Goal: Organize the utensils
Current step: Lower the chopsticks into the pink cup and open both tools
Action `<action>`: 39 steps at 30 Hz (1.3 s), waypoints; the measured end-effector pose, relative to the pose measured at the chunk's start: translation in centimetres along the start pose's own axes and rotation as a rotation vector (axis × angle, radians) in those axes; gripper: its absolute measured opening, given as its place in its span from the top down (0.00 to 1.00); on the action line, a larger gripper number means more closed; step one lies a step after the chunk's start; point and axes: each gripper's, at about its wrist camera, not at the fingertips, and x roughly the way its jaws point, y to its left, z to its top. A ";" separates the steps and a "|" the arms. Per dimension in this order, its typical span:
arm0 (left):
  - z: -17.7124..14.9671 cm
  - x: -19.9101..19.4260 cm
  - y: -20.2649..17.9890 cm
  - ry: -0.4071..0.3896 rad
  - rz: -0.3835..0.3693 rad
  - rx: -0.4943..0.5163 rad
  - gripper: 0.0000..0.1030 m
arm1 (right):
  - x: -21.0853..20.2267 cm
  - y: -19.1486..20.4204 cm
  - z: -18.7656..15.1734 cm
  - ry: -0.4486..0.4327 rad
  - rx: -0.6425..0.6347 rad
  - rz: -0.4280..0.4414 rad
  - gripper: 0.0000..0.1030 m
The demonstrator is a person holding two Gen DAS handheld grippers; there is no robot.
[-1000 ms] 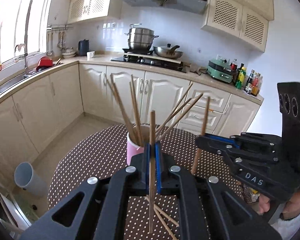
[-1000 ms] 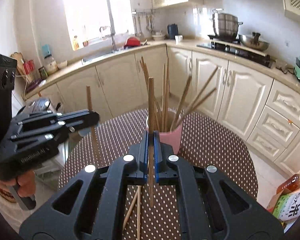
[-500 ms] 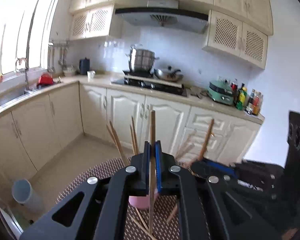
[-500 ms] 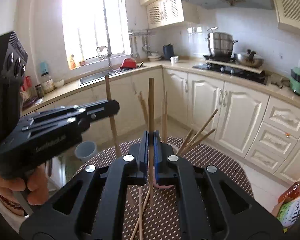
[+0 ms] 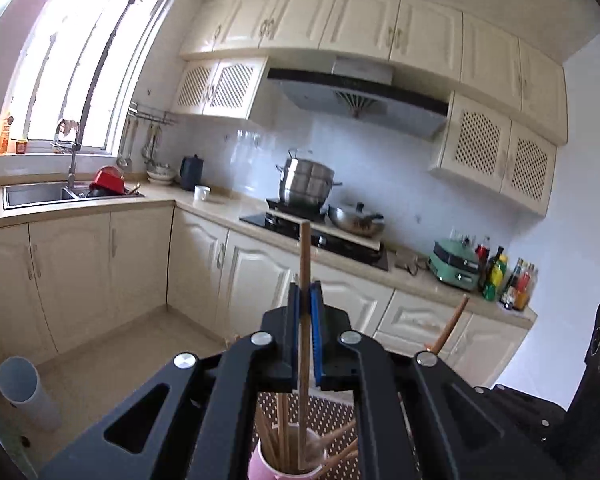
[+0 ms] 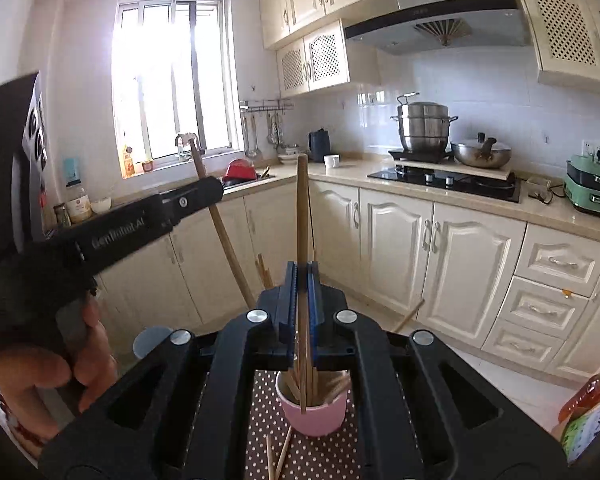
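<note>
My left claw point(image 5: 305, 296) is clenched on one wooden chopstick point(image 5: 304, 256), which stands upright between the blue pads, its top above them and its lower end over the mouth of the pink cup point(image 5: 260, 466). That cup stands on the dotted tablecloth point(image 5: 332, 412) and holds a bundle of other chopsticks point(image 5: 282, 432) leaning against its rim.

My right claw point(image 6: 303, 280) is likewise clamped on a single chopstick point(image 6: 301, 208), upright, its lower end reaching down to the cup point(image 6: 320, 416) in that view. Two loose chopsticks point(image 6: 278, 452) lie on the cloth at the near side of the cup, touching each other.

In the right view my left hand point(image 6: 52, 364) grips its tool's handle, and the stick it holds point(image 6: 220, 224) slants away from mine. In the left view the right claw's stick point(image 5: 450, 328) pokes up past the black frame.

Beyond the table, a grey bin point(image 5: 26, 394) sits on the floor by the cream cabinets point(image 5: 80, 272). On the counter farther back are the sink point(image 5: 36, 194), a steel pot point(image 5: 308, 182) and a wok point(image 5: 356, 220) on the stove.
</note>
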 end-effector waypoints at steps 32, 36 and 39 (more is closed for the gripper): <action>-8.7 2.3 3.1 0.147 -0.015 0.023 0.94 | 1.9 1.1 -5.0 -0.058 -0.130 -0.092 0.94; -8.4 1.7 2.9 0.134 -0.018 0.016 0.80 | 1.9 0.7 -4.8 -0.042 -0.114 -0.081 0.94; -8.2 1.3 2.7 0.132 -0.026 0.005 0.73 | 1.6 0.6 -4.9 -0.048 -0.110 -0.085 0.94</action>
